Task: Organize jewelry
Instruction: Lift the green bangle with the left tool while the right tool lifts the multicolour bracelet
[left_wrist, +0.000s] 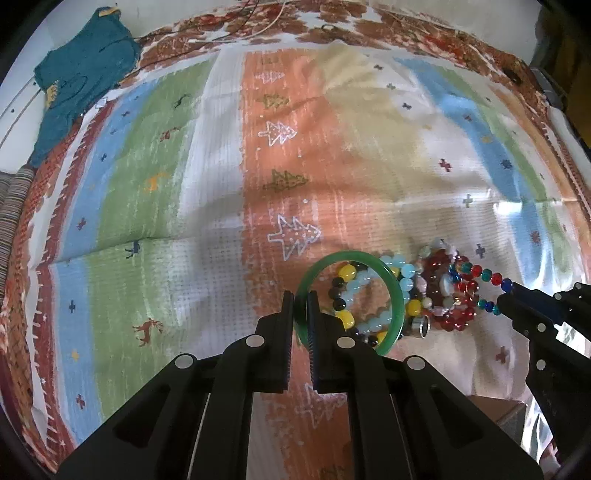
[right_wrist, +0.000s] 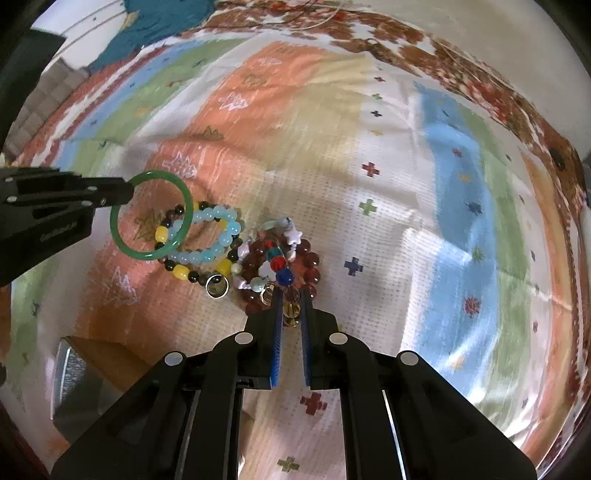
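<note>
My left gripper (left_wrist: 301, 297) is shut on the rim of a green bangle (left_wrist: 399, 295), which is lifted and tilted over a pile of bracelets. The pile holds a light blue bead bracelet (right_wrist: 216, 214), a yellow and black bead bracelet (right_wrist: 179, 272), a dark red bead bracelet (right_wrist: 312, 258) and a metal ring (right_wrist: 208, 284). My right gripper (right_wrist: 290, 293) is shut on a multi-coloured bead bracelet (right_wrist: 282, 275), whose strand (left_wrist: 485, 274) stretches taut from the pile to its tips (left_wrist: 504, 295). From the right wrist, the bangle (right_wrist: 188, 206) and left gripper (right_wrist: 127, 190) appear at the left.
Everything lies on a striped, patterned blanket (left_wrist: 184, 184) with creases. A teal garment (left_wrist: 81, 74) lies at the far left corner. A brown box (right_wrist: 92, 369) with a shiny side sits close to the pile, on the near side. A thin cord (left_wrist: 258, 22) runs along the far edge.
</note>
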